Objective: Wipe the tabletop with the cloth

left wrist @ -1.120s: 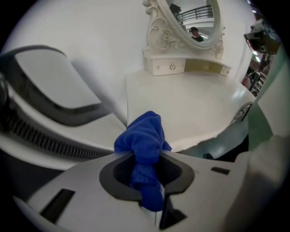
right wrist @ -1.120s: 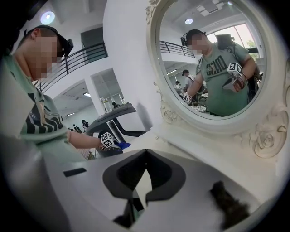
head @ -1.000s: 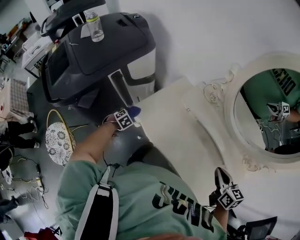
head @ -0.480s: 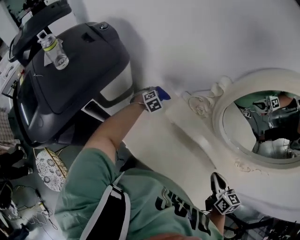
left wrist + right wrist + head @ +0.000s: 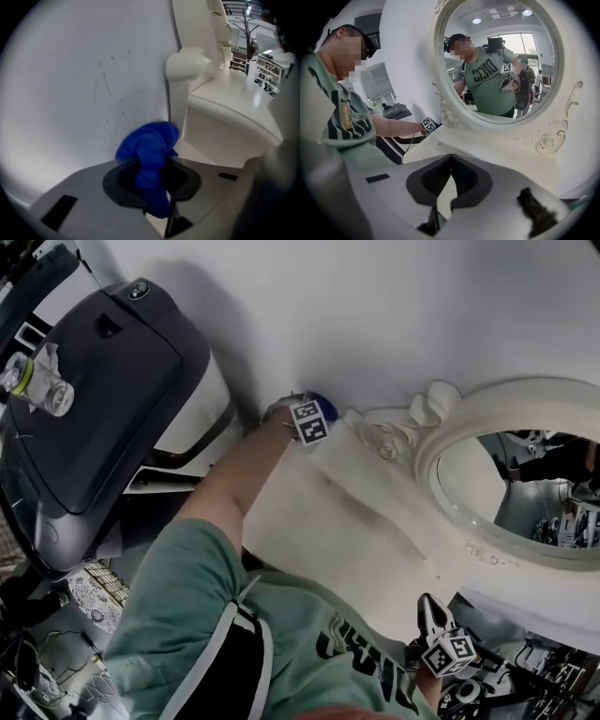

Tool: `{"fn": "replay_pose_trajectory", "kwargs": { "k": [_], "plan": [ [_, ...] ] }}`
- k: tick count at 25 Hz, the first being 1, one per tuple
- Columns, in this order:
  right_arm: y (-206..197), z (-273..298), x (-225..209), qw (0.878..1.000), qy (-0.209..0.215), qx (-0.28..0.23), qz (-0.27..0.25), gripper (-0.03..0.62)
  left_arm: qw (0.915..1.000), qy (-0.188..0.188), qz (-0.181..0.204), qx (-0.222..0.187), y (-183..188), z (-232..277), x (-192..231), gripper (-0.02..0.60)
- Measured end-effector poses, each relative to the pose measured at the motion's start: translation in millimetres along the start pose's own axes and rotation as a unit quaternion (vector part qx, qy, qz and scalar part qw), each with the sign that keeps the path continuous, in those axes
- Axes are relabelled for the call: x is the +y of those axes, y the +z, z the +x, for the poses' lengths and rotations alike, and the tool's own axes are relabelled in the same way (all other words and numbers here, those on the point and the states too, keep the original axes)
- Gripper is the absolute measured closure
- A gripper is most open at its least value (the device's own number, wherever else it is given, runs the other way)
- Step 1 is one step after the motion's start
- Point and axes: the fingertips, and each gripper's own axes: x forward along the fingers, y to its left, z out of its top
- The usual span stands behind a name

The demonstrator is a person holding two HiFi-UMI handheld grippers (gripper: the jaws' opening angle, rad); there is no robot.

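Note:
A bunched blue cloth (image 5: 149,149) is clamped in my left gripper (image 5: 151,176), its free end pressed toward the white wall beside the dressing table's back corner. In the head view the left gripper (image 5: 312,420) sits at the far left corner of the cream tabletop (image 5: 347,531), with a bit of the blue cloth (image 5: 322,401) showing past its marker cube. My right gripper (image 5: 433,626) hangs at the table's near edge by the person's shirt. Its jaws (image 5: 449,180) meet with nothing between them, above the tabletop (image 5: 487,150).
A round mirror in a carved cream frame (image 5: 441,442) stands on the table's right side and reflects the person. A dark grey machine (image 5: 94,409) with a plastic bottle (image 5: 37,385) on top stands to the left. The white wall (image 5: 375,306) runs behind.
My left gripper has carried the cloth from the table's near left corner to the back corner by the wall. The right gripper has stayed near the front edge. The head view has swung.

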Motion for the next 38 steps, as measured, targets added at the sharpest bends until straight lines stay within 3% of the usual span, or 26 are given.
{"fn": "replay_pose_trajectory", "kwargs": {
  "k": [4, 8, 14, 19, 21, 23, 25, 28, 31, 35, 38],
  "plan": [
    [-5.4, 15.4, -0.5, 0.999, 0.045, -0.006, -0.029, 0.582, 0.9996, 0.012, 0.008, 0.026, -20.7, -13.2, -26.9, 0.485],
    [-14.3, 9.5, 11.1, 0.995, 0.084, -0.016, -0.059, 0.582, 0.9995, 0.008, 0.001, 0.031, -81.6, -63.9, -80.6, 0.485],
    [-49.8, -27.9, 17.8, 0.985, 0.140, -0.038, -0.089, 0.582, 0.9967, 0.016, -0.060, 0.053, -199.0, -178.9, -207.4, 0.485],
    [-74.5, -58.5, 12.0, 0.981, 0.162, -0.049, -0.099, 0.582, 0.9888, -0.025, -0.125, 0.078, -265.4, -236.3, -327.0, 0.483],
    [-77.5, -63.6, 12.7, 0.979, 0.167, -0.047, -0.104, 0.582, 0.9854, -0.024, -0.149, 0.079, -279.1, -245.9, -348.5, 0.482],
    [-77.0, -64.3, 11.7, 0.979, 0.167, -0.045, -0.106, 0.582, 0.9839, -0.008, -0.170, 0.055, -268.9, -251.5, -334.8, 0.482],
    [-71.3, -60.1, 8.2, 0.981, 0.158, -0.046, -0.101, 0.582, 0.9857, 0.012, -0.166, 0.022, -238.7, -249.2, -290.3, 0.482],
    [-54.5, -45.4, 6.7, 0.985, 0.141, -0.053, -0.084, 0.582, 0.9903, 0.037, -0.133, -0.013, -179.6, -226.1, -198.9, 0.482],
    [-32.2, -24.5, 13.9, 0.988, 0.120, -0.053, -0.076, 0.582, 0.9949, 0.052, -0.083, -0.021, -121.4, -184.1, -106.5, 0.482],
    [-13.1, -1.5, 14.0, 0.994, 0.079, -0.047, -0.054, 0.582, 0.9988, 0.041, -0.025, -0.012, -61.5, -106.0, -23.2, 0.482],
    [-12.9, 5.5, 5.8, 0.997, 0.045, -0.042, -0.035, 0.582, 0.9998, 0.013, 0.011, -0.010, -22.3, -53.6, -4.8, 0.482]
  ]
}}
